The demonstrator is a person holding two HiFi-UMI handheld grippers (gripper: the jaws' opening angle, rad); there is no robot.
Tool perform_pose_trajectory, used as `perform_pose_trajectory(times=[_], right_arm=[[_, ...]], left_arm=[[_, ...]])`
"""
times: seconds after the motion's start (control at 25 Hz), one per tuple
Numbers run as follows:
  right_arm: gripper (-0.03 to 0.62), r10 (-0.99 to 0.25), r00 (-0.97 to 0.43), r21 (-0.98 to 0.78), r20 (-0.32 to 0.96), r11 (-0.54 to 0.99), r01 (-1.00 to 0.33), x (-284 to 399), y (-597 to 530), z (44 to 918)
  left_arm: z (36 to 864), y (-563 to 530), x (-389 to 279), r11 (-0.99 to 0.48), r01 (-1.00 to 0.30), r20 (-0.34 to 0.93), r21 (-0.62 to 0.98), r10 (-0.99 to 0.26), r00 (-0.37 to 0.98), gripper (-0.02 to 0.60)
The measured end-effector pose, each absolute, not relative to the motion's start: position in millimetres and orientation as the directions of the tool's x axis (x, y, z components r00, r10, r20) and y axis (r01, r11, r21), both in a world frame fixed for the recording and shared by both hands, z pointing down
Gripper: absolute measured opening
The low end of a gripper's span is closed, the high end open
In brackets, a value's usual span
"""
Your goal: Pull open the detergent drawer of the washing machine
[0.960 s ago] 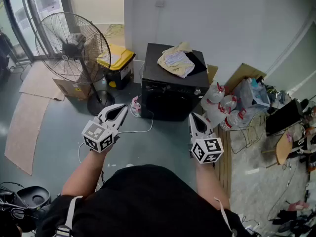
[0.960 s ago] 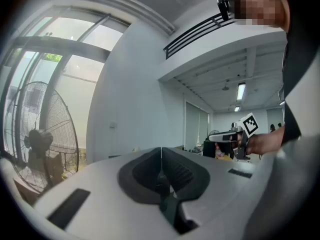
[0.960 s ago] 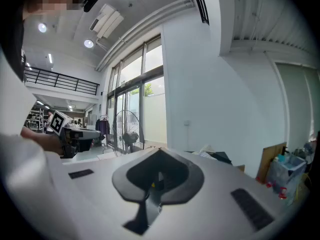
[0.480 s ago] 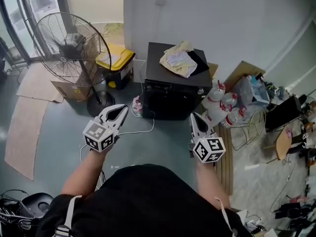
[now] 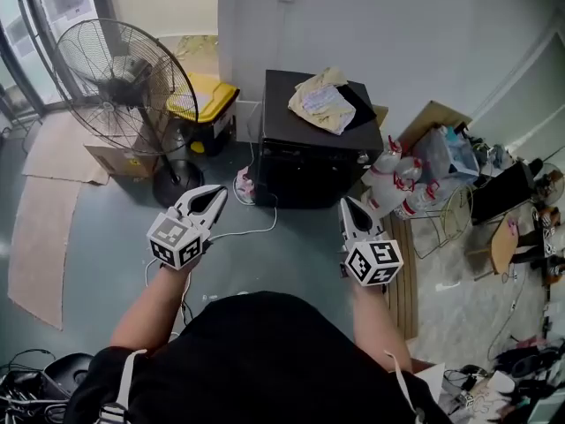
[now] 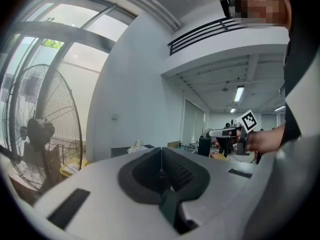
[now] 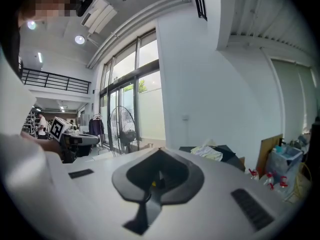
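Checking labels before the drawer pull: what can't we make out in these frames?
- The detergent drawer: no outline legible. The head view looks steeply down on the washing machine, so its dark front is foreshortened.
- Left gripper view: the left gripper hides the machine's front with its own body; only the top and the cloth show.
- Right gripper view: the same, behind the right gripper.
- Machine top: partly covered by the cloth.

Both hand-held grippers [image 5: 210,200] [image 5: 350,212] closed, apparently empty.

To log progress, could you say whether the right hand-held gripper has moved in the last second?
No: the right hand-held gripper stays equally short of the washing machine.
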State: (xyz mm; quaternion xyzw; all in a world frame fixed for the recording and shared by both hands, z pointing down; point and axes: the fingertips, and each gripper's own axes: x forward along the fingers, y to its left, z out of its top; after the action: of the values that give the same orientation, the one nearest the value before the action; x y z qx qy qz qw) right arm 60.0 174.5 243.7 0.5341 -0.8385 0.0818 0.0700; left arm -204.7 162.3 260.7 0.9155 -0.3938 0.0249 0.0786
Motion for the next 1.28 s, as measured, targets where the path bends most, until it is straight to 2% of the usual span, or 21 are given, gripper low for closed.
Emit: perform_pose_trajectory(times=[0.6, 1.28], right_arm=[[0.0, -0.867, -0.433, -0.124, 0.245, 0.415, -0.901, 75.0, 136.8, 277.9], [0.0, -0.821, -0.485, -0.171, 0.3, 0.454, -0.875, 126.5, -4.7, 316.0]], left_arm=[[288.0, 133.5, -197.7, -0.659, -0.737, 0.156, 0.15, -0.721, 0.675, 0.015], [310.6, 15.1, -151.7, -0.607, -0.78, 0.222, 0.152, -0.748, 0.625, 0.015]])
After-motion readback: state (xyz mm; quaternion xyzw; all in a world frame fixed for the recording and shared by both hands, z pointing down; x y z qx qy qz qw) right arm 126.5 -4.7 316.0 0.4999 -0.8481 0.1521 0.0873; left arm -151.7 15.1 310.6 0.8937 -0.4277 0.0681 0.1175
